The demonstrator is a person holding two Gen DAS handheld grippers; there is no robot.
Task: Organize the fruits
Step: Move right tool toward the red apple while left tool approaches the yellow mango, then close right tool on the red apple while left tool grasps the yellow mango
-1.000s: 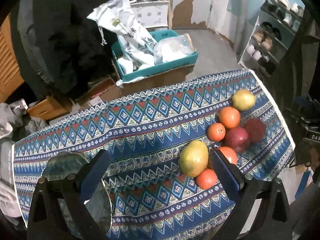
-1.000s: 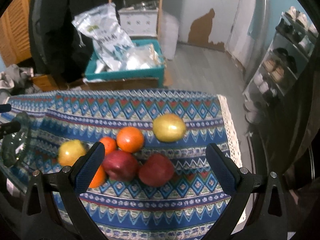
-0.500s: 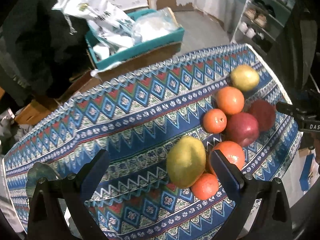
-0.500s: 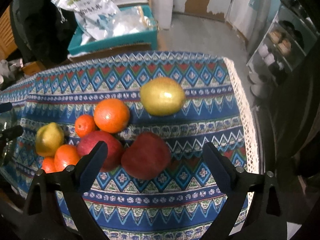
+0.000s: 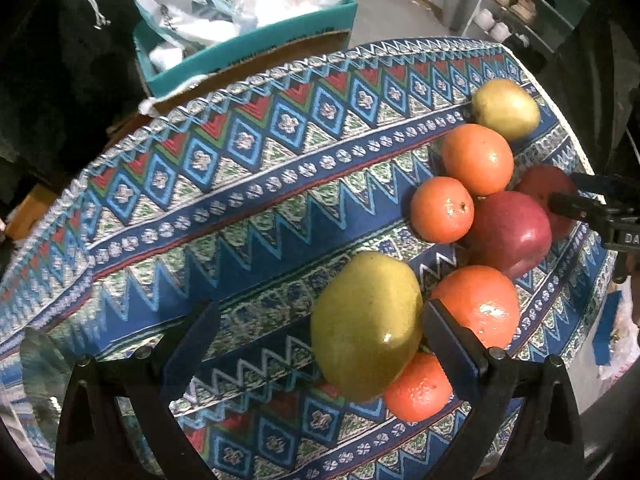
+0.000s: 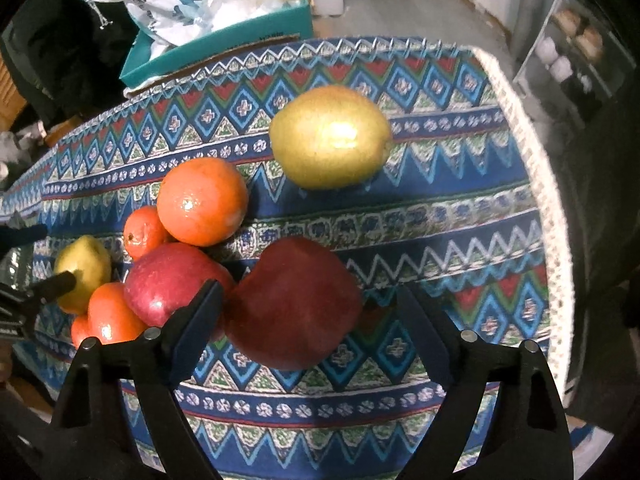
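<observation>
Fruits lie clustered on a patterned blue tablecloth [image 5: 248, 184]. My left gripper [image 5: 320, 344] is open, with a yellow-green pear [image 5: 366, 326] between its fingers, nearer the right one. Oranges [image 5: 478, 314] [image 5: 420, 388] lie just right of that pear. My right gripper [image 6: 310, 334] is open around a dark red apple [image 6: 294, 302], which sits close to its left finger. A second red apple [image 6: 172, 282] lies left of it, then oranges [image 6: 202, 200] [image 6: 144, 232] and a second pear [image 6: 330, 136] farther back. The right gripper's finger also shows in the left wrist view [image 5: 580, 208].
A glass plate [image 5: 36, 368] lies at the table's left end. Behind the table a teal box [image 5: 256, 40] holds plastic bags. A shoe rack [image 5: 532, 4] stands at the right. The cloth's right edge [image 6: 536, 184] drops off near the fruits.
Both grippers have moved down and forward toward the fruits. The left one now has the near pear between its fingers; the right one now brackets the dark red apple.
</observation>
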